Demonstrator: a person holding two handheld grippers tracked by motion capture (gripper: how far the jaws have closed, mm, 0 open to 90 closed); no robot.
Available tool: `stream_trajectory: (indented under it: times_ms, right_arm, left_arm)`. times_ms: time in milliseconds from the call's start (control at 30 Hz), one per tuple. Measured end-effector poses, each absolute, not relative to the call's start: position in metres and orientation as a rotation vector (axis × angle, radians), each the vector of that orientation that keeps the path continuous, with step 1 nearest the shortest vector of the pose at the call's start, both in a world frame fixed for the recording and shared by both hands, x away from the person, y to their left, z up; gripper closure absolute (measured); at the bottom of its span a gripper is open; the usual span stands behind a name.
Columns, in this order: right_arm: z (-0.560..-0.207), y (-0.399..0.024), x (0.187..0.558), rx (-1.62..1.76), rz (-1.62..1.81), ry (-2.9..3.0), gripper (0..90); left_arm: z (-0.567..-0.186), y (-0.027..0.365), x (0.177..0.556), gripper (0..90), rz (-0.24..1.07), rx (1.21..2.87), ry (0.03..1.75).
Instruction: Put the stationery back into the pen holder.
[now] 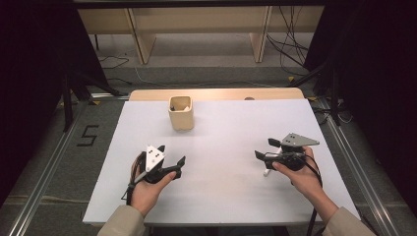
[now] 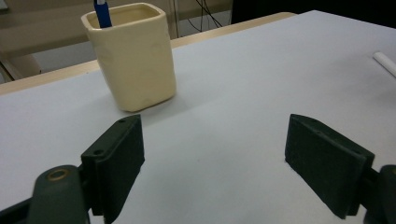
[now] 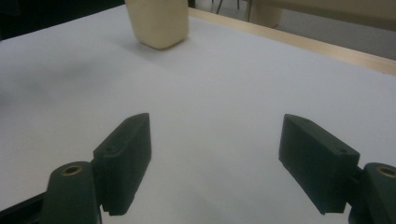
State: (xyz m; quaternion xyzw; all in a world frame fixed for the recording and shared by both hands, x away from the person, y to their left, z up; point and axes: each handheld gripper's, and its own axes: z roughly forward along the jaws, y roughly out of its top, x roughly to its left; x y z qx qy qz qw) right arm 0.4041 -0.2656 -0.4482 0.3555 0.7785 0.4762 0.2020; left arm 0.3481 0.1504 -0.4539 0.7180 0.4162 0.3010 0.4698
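A cream square cup (image 1: 180, 112) stands on the white tabletop (image 1: 221, 142) toward the back, left of centre. In the left gripper view the cup (image 2: 133, 58) holds a blue pen (image 2: 102, 13). My left gripper (image 1: 172, 155) hovers low over the table's front left, pointing toward the cup, jaws open (image 2: 212, 158) with nothing between them. My right gripper (image 1: 264, 148) is at the front right, pointing left, also open (image 3: 215, 158) and holding nothing; the cup (image 3: 159, 21) is far ahead of it. A small white stick-like object (image 1: 268, 172) lies under the right gripper, and its end (image 2: 385, 63) shows in the left gripper view.
A wooden strip (image 1: 216, 94) borders the table's far edge. Beyond it are a wooden shelf frame (image 1: 196, 29) and cables on the floor (image 1: 290, 49). Metal rails (image 1: 49, 162) run along both sides of the table.
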Motion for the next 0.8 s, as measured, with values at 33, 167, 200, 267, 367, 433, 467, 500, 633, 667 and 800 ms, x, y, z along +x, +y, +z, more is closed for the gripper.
stream_trajectory:
  times_ms: [33, 167, 200, 267, 367, 433, 467, 500, 633, 667, 800]
  right_arm:
    - [-0.448, -0.267, 0.405, 1.008, 1.323, 2.171, 26.7]
    - [-0.448, -0.275, 0.411, 1.06, 1.288, 2.155, 27.3]
    - [-0.448, -0.277, 0.413, 1.078, 1.286, 2.149, 27.7]
    - [-0.448, -0.281, 0.415, 1.108, 1.272, 2.137, 28.2]
    - [-0.449, -0.286, 0.419, 1.144, 1.246, 2.132, 29.4]
    - [-0.449, -0.289, 0.421, 1.169, 1.223, 2.128, 30.2]
    - [-0.45, -0.29, 0.422, 1.186, 1.219, 2.126, 32.5]
    - [-0.45, -0.291, 0.423, 1.192, 1.221, 2.127, 34.0]
    - [-0.452, -0.295, 0.424, 1.213, 1.203, 2.138, 49.1]
    - [-0.451, -0.296, 0.424, 1.218, 1.197, 2.14, 54.8]
    - [-0.45, -0.3, 0.424, 1.227, 1.189, 2.143, 69.5]
  left_arm:
    - [-0.455, 0.151, 0.346, 19.6, 0.737, 1.757, 1.025]
    - [-0.457, 0.155, 0.339, 19.7, 0.742, 1.762, 1.03]
    - [-0.457, 0.155, 0.338, 19.8, 0.741, 1.764, 1.03]
    - [-0.458, 0.156, 0.336, 20.0, 0.745, 1.767, 1.031]
    - [-0.459, 0.154, 0.336, 20.1, 0.741, 1.771, 1.025]
    - [-0.459, 0.153, 0.336, 20.2, 0.741, 1.784, 1.016]
    - [-0.46, 0.152, 0.335, 20.3, 0.738, 1.781, 1.016]
    - [-0.46, 0.152, 0.336, 20.5, 0.735, 1.781, 1.013]
    - [-0.461, 0.151, 0.336, 21.0, 0.735, 1.78, 1.017]
    - [-0.461, 0.151, 0.336, 21.1, 0.735, 1.78, 1.017]
    - [-0.461, 0.15, 0.335, 21.3, 0.734, 1.782, 1.016]
